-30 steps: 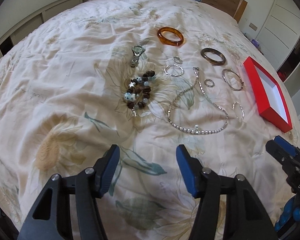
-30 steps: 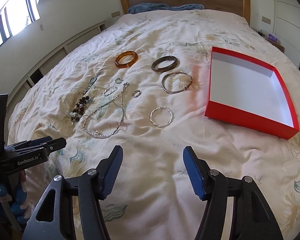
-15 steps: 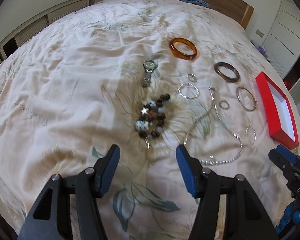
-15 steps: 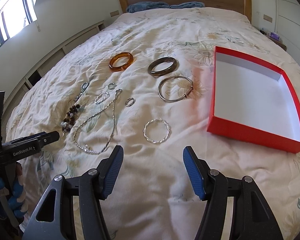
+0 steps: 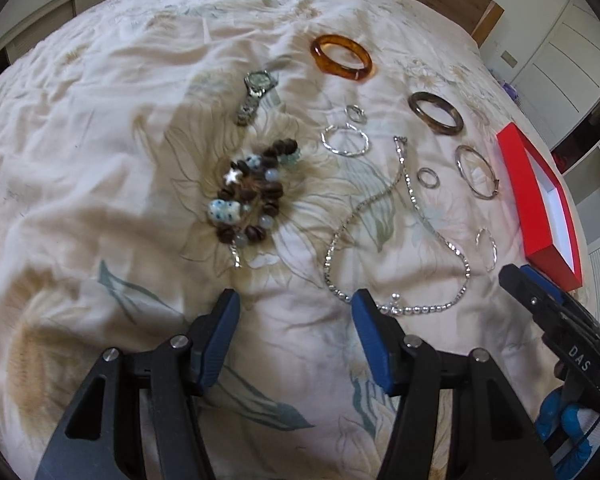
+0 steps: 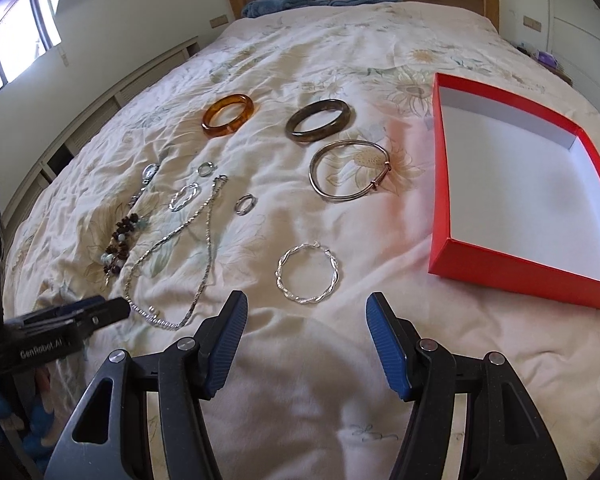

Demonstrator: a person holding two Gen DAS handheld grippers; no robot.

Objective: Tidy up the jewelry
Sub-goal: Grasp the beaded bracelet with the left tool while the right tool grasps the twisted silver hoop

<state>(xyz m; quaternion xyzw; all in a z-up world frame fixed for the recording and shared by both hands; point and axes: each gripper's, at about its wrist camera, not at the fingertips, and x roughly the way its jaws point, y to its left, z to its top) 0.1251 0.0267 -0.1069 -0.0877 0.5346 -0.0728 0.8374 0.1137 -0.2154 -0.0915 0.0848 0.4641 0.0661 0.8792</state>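
While both grippers hang above the floral bedspread (image 6: pixel 340 360), the left gripper (image 5: pixel 296 312) stands spread and empty just short of the silver chain necklace (image 5: pixel 412 200), with the beaded bracelet (image 5: pixel 252 196) beyond; the right gripper (image 6: pixel 306 316), likewise spread and empty, sits just short of the twisted silver bangle (image 6: pixel 307 276). The red box (image 6: pixel 512 268) lies apart, to the right of the jewelry

"GenRobot.AI" on left hand-held gripper (image 6: pixel 60 320)
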